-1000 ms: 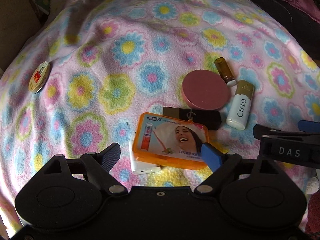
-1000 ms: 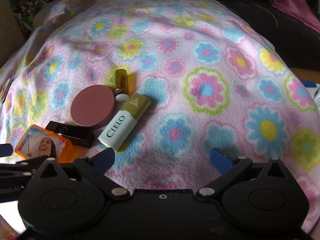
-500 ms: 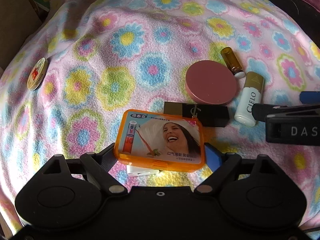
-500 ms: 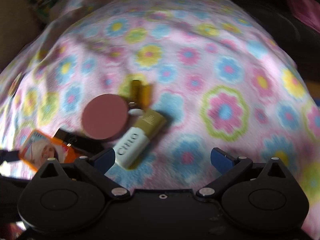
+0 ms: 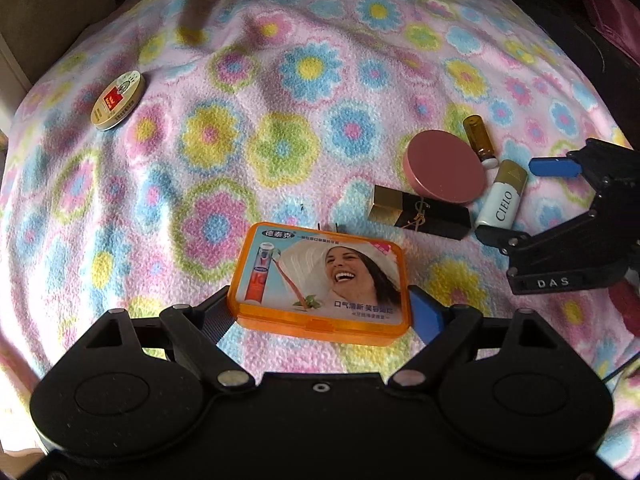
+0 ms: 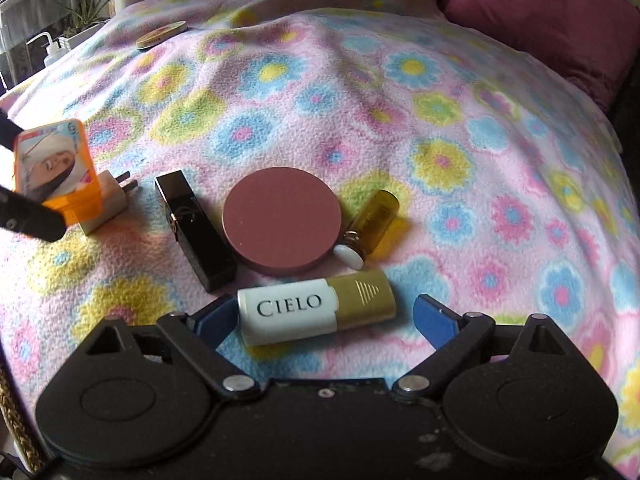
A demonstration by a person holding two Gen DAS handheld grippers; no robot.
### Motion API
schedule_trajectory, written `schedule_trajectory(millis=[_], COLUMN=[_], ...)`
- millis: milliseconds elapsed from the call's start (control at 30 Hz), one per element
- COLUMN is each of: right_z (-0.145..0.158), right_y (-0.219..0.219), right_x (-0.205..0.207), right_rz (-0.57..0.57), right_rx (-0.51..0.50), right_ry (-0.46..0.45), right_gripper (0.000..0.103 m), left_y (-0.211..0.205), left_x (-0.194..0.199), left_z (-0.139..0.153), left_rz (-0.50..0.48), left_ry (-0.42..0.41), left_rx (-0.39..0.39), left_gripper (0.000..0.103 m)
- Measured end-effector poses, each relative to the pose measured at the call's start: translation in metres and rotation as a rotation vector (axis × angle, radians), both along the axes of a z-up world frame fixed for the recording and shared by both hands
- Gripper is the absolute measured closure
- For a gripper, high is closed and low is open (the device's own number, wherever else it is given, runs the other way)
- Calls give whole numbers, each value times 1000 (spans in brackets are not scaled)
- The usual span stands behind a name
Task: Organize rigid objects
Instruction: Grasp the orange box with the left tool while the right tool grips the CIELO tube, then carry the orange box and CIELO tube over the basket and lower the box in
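- The left gripper (image 5: 320, 312) clamps an orange flat case (image 5: 322, 282) by its two short ends, fingers closed snugly on it. The right wrist view shows the case raised off the floral blanket (image 6: 400, 128), above a white plug adapter (image 6: 106, 204).
- The right gripper (image 6: 320, 316) is wide open, its fingers on either side of a white-and-gold CIELO tube (image 6: 316, 312) lying flat; nothing is gripped yet.
- Behind the tube, a black lipstick box (image 6: 196, 226), a round pink compact (image 6: 282, 224) and an amber vial (image 6: 374, 220) lie close together, apparently a gathered group.
- A round tin (image 5: 117, 100) lies well apart at far left.
- Every container is closed; contents cannot be seen.
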State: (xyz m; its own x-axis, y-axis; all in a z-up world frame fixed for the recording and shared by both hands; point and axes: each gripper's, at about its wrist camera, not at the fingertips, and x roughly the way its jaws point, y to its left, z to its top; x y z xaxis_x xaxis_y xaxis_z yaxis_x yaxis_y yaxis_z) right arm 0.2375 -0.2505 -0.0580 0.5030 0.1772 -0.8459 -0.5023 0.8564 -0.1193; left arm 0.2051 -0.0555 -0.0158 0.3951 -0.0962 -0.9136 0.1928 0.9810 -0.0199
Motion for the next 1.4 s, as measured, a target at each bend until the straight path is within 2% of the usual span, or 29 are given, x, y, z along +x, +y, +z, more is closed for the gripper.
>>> schedule_trajectory(millis=[100,233,367,500,767,1067,1267,1400], right_z=[-6,2,19,44,91,108,116,118], right_y=[2,-7,-3,4,18,48,63,70], right_x=[4,4,-18,-52,-160,-261,-304,-316], right_rz=[-18,-199,-337,-437,-570,-622,-645,-646], right_rx=[15,106,141,186,235,232,209,167], right_ry=[43,109,133,151,129,133,118,97], right_gripper=[16,16,16,16,16,16,16,16], left_y=[4,11,17,22,34,39,45,45], left_x=[-9,-22,-38,-58,-114,-184,-214,-215], left_z=[0,2,9,20,36,37,40,36], left_rz=[2,17,23,23,36,15,25,32], left_ry=[14,33,37,20,8,-1,-15,-9], left_rx=[-2,-10,-16,-26,-41,-32,-42,-41], left_gripper=[19,19,19,19,19,19,19,19])
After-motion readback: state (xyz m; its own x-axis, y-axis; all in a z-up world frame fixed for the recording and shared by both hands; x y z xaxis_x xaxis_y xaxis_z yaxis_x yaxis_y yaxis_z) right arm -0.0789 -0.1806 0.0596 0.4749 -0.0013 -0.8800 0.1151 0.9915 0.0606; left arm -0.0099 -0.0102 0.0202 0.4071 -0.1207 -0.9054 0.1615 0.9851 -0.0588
